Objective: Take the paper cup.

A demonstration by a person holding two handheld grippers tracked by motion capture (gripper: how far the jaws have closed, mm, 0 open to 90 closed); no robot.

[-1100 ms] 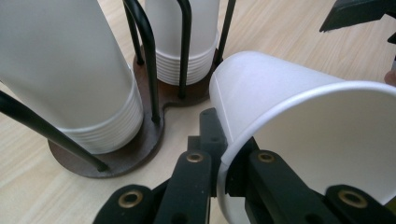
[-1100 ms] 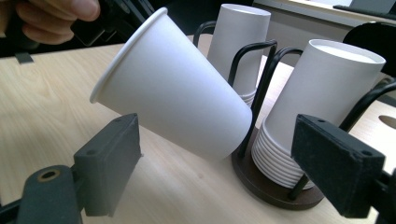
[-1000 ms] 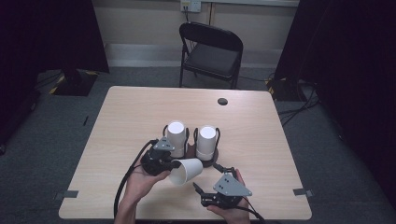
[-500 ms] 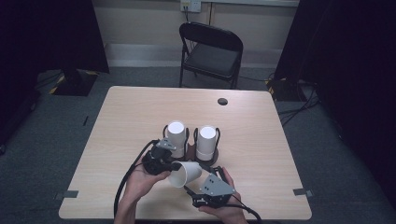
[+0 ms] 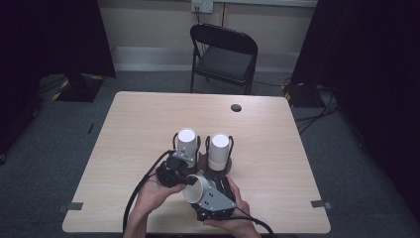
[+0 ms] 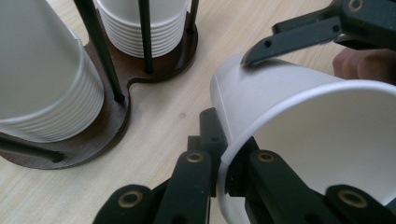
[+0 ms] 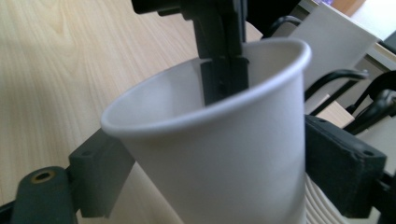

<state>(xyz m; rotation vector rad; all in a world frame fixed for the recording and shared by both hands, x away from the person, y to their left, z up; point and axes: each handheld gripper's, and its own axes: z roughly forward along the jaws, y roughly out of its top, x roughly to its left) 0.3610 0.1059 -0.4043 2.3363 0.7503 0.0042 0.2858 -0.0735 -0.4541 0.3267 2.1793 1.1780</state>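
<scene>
1. Paper cup (image 5: 197,188): white, smooth-walled, tapered, with a rolled rim. It is held tipped on its side above the near edge of the table, just in front of the cup holder, with its mouth turned toward the left gripper.
2. Left gripper (image 6: 223,163): matte black, jointed links with brass-coloured pivots. Its jaws are pressed together on the cup's rim, one finger inside the mouth and one outside on the wall.
3. Right gripper (image 7: 210,186): black, blocky rubber-like pads, grey three-cornered plate on top. Its jaws stand wide on either side of the cup's body and have just been opening with the cup between them. In the left gripper view one fingertip (image 6: 266,46) lies against the cup's wall; whether the pads truly press is hard to judge.
4. Cup holder (image 5: 208,168): dark brown wooden base of two joined round lobes, flat, with thin black upright wire rods around each lobe.
5. Two cup stacks (image 5: 187,144), (image 5: 218,148): white paper cups, nested upside down, one per lobe; stepped rims form fine ridges near the base.
6. Table (image 5: 148,124): pale wood-grain laminate, rectangular, rounded corners, with a small dark round grommet (image 5: 236,107) toward the far edge.
7. Folding chair (image 5: 225,54): black metal frame, padded seat, beyond the table.
</scene>
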